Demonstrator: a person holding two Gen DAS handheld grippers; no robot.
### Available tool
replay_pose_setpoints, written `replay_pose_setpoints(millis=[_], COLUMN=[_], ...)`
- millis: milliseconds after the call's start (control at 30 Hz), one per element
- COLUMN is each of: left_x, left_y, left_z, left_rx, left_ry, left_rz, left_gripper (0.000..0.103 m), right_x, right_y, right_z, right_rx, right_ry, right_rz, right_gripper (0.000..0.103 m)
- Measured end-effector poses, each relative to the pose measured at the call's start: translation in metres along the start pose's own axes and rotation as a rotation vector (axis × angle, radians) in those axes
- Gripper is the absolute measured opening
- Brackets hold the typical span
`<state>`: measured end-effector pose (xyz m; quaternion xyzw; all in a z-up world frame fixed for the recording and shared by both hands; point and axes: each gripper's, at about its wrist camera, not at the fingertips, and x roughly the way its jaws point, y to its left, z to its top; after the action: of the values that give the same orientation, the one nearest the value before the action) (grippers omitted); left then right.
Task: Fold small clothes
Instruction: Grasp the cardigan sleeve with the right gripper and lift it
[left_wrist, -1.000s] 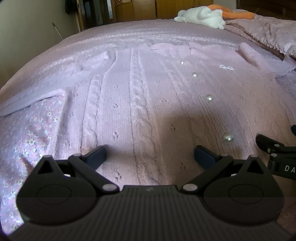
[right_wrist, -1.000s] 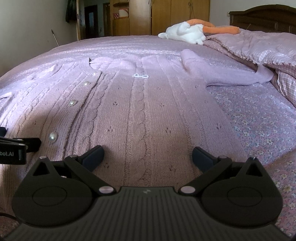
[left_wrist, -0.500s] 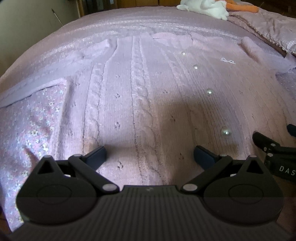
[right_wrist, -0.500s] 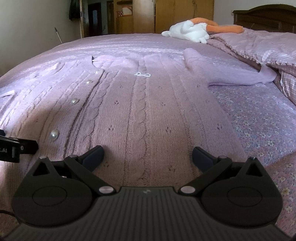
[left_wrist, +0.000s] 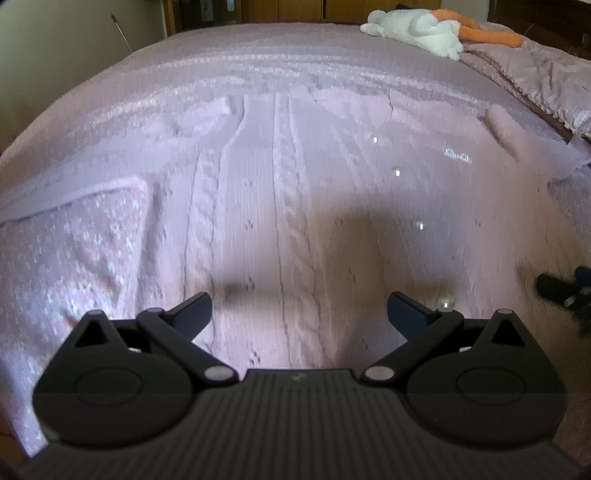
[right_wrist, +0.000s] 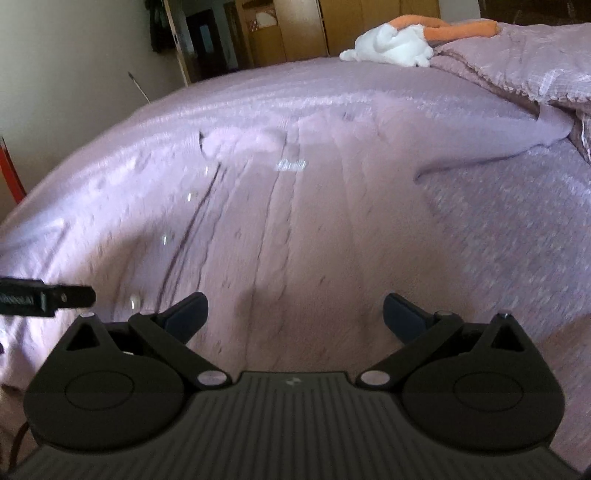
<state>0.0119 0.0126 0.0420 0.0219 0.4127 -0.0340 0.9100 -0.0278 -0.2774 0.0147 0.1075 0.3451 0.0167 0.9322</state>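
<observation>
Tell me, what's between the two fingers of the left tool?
Only the pink knitted cardigan. In the left wrist view, the open left tool has a cable-knit stripe of it running up the gap.

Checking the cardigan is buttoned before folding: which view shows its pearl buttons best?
Left wrist view: the pearl buttons run up the cardigan as distinct bright dots. In the right wrist view they are only motion-blurred streaks near the left edge.

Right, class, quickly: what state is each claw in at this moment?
Left claw: open, holding nothing, over the pink cardigan.
Right claw: open, holding nothing, over the same cardigan.
</observation>
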Motion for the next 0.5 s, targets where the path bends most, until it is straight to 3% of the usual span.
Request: replay_pose_setpoints(millis=[167,333,500], left_x=[0.005,0.016,0.029], left_y=[-0.003,-0.006,-0.015], left_z=[0.014,0.024,0.032], left_rx=[-0.002,-0.038,-0.043], left_ry=[-0.001,0.025,0.050], left_rz=[0.023,0.027,0.041], left_gripper=[0.103,0.103,0.103], right_x=[-0.016,-0.019,-0.003], right_y=[-0.049,-0.112,-0.172], right_z=[0.038,0.066,0.088], right_rx=[0.079,0.239,0.302], right_ry=[-0.033,-0.075,-0.071], right_rz=[0.013,-0.056,-0.121], right_gripper=[0.103,0.103,0.103])
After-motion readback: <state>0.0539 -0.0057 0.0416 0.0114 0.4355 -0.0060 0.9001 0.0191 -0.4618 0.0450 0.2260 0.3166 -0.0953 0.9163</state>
